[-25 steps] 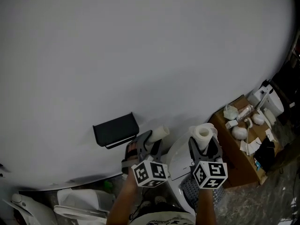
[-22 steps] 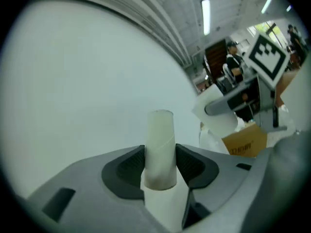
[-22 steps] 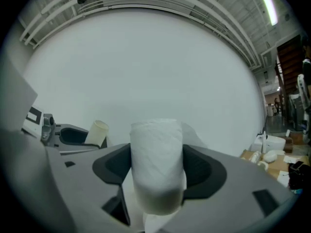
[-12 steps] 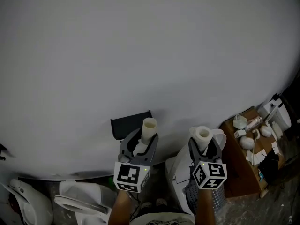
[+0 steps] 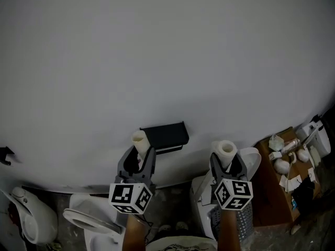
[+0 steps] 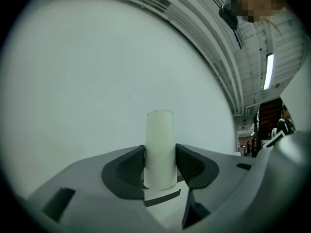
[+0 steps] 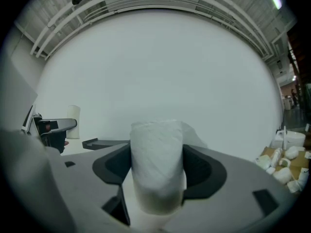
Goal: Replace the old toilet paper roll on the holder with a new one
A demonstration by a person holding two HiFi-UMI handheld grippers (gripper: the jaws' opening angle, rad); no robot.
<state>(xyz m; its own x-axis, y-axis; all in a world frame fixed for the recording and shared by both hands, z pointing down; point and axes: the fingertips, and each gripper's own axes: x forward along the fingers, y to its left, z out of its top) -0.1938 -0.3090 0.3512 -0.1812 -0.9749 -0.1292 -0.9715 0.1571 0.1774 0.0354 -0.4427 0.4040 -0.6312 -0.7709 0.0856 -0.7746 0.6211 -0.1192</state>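
Note:
A black toilet paper holder (image 5: 166,134) is fixed to the white wall, and I see no roll on it. My left gripper (image 5: 137,159) is shut on a bare cardboard tube (image 5: 139,141), which stands upright just left of the holder. In the left gripper view the tube (image 6: 160,147) is pinched between both pads (image 6: 190,162). My right gripper (image 5: 226,164) is shut on a full white toilet paper roll (image 5: 226,150), to the right of the holder. The roll (image 7: 156,164) fills the jaws of the right gripper (image 7: 157,171), and the holder (image 7: 103,142) shows to its left.
A white toilet (image 5: 88,223) stands at the lower left beside another white fixture (image 5: 23,221). A white tank or bin (image 5: 250,163) sits under my right gripper. An open cardboard box (image 5: 282,166) of small white items lies at the right.
My left gripper carried the tube from the holder's right side to its left and rolled it upright. The right gripper kept its grip on the roll.

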